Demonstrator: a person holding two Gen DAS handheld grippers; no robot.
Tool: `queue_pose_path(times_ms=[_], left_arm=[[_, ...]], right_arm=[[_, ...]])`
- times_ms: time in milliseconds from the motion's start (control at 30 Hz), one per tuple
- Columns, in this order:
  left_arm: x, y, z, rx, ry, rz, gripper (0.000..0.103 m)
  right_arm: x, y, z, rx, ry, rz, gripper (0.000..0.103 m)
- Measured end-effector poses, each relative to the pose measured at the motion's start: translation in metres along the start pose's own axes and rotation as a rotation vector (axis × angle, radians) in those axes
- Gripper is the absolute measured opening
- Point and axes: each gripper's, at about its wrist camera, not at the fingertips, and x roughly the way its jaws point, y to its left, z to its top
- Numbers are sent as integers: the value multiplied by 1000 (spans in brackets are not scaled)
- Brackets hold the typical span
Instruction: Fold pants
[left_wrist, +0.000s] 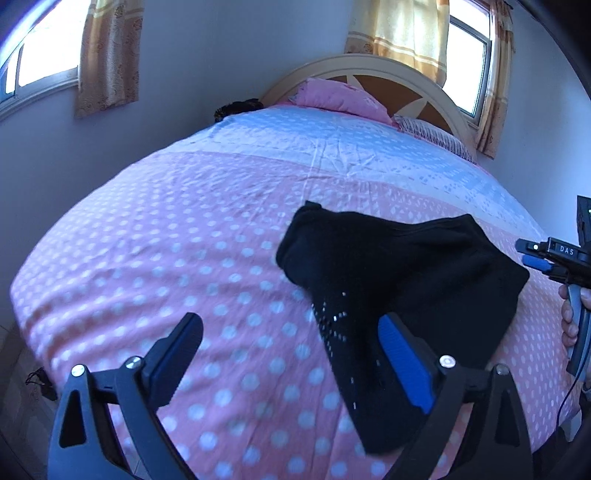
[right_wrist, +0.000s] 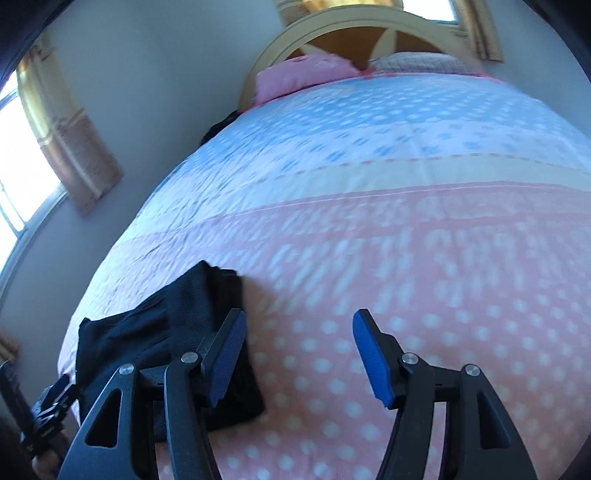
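Observation:
Black pants (left_wrist: 399, 277) lie folded into a compact bundle on the pink dotted bedspread (left_wrist: 184, 258), with a narrow strip reaching toward the near edge. My left gripper (left_wrist: 291, 354) hovers open above the bed, its right finger over that strip, nothing held. In the right wrist view the pants (right_wrist: 166, 332) sit at the lower left, and my right gripper (right_wrist: 299, 354) stands open beside them over bare bedspread (right_wrist: 424, 277). The right gripper's body (left_wrist: 554, 254), held by a hand, shows at the far right of the left wrist view.
Pink pillows (left_wrist: 332, 98) and a striped pillow (left_wrist: 432, 133) lie by the arched headboard (left_wrist: 388, 74). Curtained windows (left_wrist: 469, 62) flank the bed. A wall (left_wrist: 55, 166) runs along the bed's left side. A dark item (left_wrist: 236, 109) sits at the far left corner.

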Motion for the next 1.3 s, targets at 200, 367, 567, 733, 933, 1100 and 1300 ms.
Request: queue_pose_path(times_ms=[200, 367, 567, 733, 933, 1100, 1300], left_arm=[[-40, -13, 9, 19, -75, 4, 98], [-75, -38, 19, 54, -162, -4, 101], [-105, -61, 25, 103, -229, -36, 103], [-122, -73, 26, 139, -272, -35, 103], [-126, -77, 25, 147, -286, -18, 103], [-127, -77, 24, 134, -287, -12, 103], [-129, -79, 21, 134, -292, -3, 103]], right_arm=[[-61, 21, -19, -85, -80, -17, 62], [-119, 62, -42, -232, -168, 15, 63], [-172, 93, -59, -341, -272, 35, 73], [-191, 106, -69, -386, -289, 55, 73], [-196, 111, -75, -404, -291, 67, 73], [-200, 112, -77, -403, -294, 69, 73], [-201, 112, -80, -403, -293, 72, 73]])
